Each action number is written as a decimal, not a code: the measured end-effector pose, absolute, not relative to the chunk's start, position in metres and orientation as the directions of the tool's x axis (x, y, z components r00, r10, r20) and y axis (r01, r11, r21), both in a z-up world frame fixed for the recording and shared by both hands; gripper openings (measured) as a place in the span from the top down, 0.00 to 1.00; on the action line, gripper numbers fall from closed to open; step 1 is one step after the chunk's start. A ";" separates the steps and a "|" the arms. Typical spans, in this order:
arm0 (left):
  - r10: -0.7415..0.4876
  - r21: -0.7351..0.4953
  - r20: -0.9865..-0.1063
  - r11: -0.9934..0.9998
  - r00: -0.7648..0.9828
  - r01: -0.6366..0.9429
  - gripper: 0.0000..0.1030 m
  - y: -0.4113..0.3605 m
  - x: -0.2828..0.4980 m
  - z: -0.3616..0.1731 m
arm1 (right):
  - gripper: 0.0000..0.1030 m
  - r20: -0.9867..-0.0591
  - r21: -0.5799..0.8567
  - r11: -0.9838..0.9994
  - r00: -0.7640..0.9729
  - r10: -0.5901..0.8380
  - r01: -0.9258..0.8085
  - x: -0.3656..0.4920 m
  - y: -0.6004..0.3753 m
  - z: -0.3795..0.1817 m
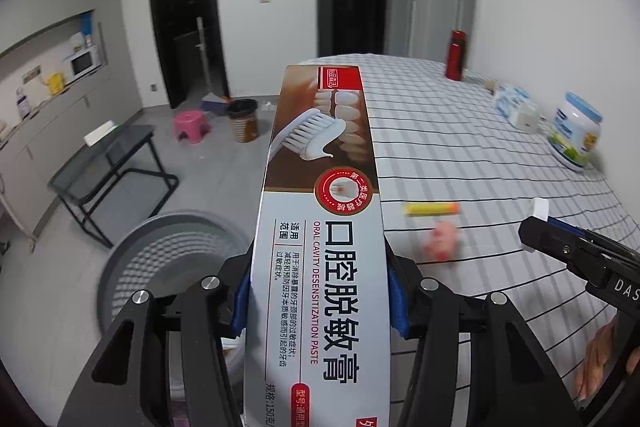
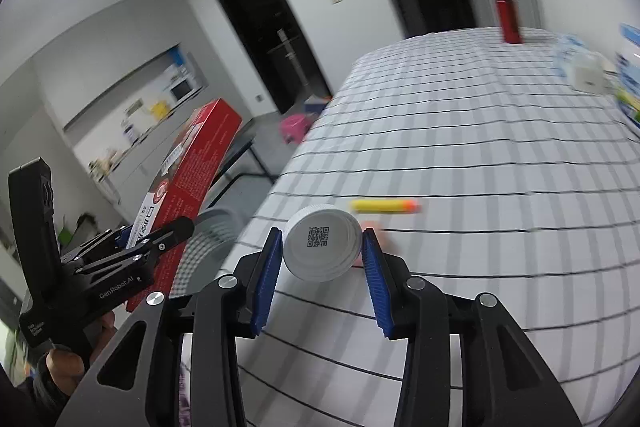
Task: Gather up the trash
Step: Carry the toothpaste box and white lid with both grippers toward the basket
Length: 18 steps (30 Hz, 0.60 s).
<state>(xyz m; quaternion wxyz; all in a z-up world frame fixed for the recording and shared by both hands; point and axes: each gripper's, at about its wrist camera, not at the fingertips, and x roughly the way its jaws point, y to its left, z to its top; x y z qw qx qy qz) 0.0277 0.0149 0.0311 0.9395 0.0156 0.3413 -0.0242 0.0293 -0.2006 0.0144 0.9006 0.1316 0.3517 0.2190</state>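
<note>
My left gripper [image 1: 320,303] is shut on a long white and red toothpaste box [image 1: 320,227], which sticks out ahead between the blue pads. It hangs past the table's left edge, above a grey mesh wastebasket [image 1: 168,259] on the floor. In the right wrist view the same box [image 2: 196,163] tilts upward in the left gripper [image 2: 160,239]. My right gripper [image 2: 322,259] is shut on a small round white container [image 2: 322,245] with a QR code on its end, over the checked tablecloth [image 2: 480,147]. A yellow and orange stick [image 2: 384,205] and a blurred pink item [image 1: 442,241] lie on the cloth.
A red flask [image 1: 456,55], tissue packs [image 1: 516,107] and a white jar with a blue lid [image 1: 576,131] stand along the table's far and right side. On the floor are a glass side table [image 1: 108,163], a pink stool [image 1: 192,125] and a brown bin [image 1: 243,121].
</note>
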 end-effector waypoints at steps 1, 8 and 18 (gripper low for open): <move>-0.028 0.008 -0.643 0.999 0.765 0.043 0.51 0.024 0.027 0.030 | 0.62 -0.581 0.389 0.865 0.644 0.498 -0.318 0.032 -0.189 0.015; 0.027 -0.025 -0.667 0.998 0.745 -0.059 0.51 0.088 0.021 0.012 | 0.62 -0.611 0.379 0.825 0.555 0.564 -0.420 0.050 -0.108 0.011; 0.099 -0.026 -0.731 0.985 0.675 -0.173 0.51 0.163 0.008 -0.022 | 0.62 -0.651 0.363 0.766 0.444 0.616 -0.531 0.068 -0.014 0.001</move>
